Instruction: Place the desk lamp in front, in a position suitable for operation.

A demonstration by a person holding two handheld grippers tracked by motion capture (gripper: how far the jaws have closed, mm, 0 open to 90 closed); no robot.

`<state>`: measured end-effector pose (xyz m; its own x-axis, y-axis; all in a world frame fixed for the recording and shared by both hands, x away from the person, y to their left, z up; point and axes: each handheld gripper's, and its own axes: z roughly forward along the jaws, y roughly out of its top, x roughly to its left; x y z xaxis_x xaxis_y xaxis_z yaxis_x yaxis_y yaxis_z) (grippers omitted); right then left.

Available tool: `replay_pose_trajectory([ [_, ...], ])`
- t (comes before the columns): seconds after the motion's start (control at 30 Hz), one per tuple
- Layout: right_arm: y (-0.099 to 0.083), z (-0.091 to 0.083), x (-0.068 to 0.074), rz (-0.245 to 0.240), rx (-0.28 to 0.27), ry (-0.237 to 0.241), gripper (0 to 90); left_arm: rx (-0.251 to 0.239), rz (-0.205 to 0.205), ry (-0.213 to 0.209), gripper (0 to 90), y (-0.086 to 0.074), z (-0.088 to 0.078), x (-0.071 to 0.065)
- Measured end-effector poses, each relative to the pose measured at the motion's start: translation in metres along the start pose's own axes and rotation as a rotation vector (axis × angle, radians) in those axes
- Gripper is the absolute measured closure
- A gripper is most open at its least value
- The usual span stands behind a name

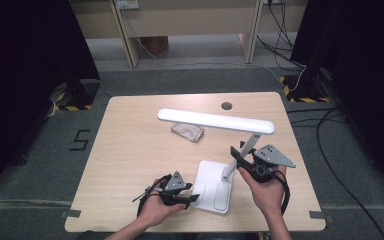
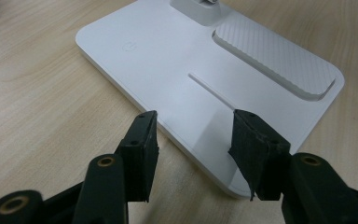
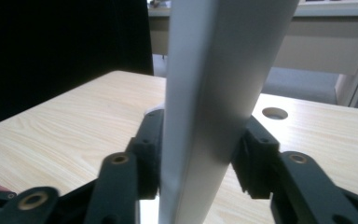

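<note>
A white desk lamp stands on the wooden table, its long head point(image 1: 215, 121) level above the tabletop. Its slanted arm point(image 1: 251, 141) rises from a flat white base point(image 1: 207, 182). My right gripper point(image 1: 237, 155) is shut on the arm point(image 3: 214, 93), with a black pad against each side of it point(image 3: 198, 158). My left gripper point(image 1: 192, 198) lies low at the base's near left edge and is open. The edge of the base point(image 2: 168, 60) lies between its jaws point(image 2: 193, 140), and the pads do not press on it.
A crumpled beige cloth point(image 1: 187, 131) lies under the lamp head toward the table's middle. A round cable hole point(image 1: 226, 106) sits near the far edge. The base has a ribbed recess point(image 2: 270, 60). Dark screens and floor cables surround the table.
</note>
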<state>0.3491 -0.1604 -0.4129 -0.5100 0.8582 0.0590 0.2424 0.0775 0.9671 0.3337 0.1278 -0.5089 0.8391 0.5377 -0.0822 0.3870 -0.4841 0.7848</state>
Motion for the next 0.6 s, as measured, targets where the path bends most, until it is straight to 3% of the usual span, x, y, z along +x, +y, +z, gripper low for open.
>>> replay_pose_trajectory([
  [0.2,0.001,0.001,0.006,0.029,0.001,-0.059,62.8,0.0,0.007,0.002,49.9,0.0,0.0,-0.002],
  [0.4,0.002,0.004,0.011,0.098,-0.015,-0.104,65.7,0.006,0.016,0.005,49.7,0.001,0.0,-0.002],
  [0.6,0.002,0.003,0.014,0.107,-0.001,-0.141,64.7,0.005,0.018,0.007,49.6,0.001,0.0,-0.002],
])
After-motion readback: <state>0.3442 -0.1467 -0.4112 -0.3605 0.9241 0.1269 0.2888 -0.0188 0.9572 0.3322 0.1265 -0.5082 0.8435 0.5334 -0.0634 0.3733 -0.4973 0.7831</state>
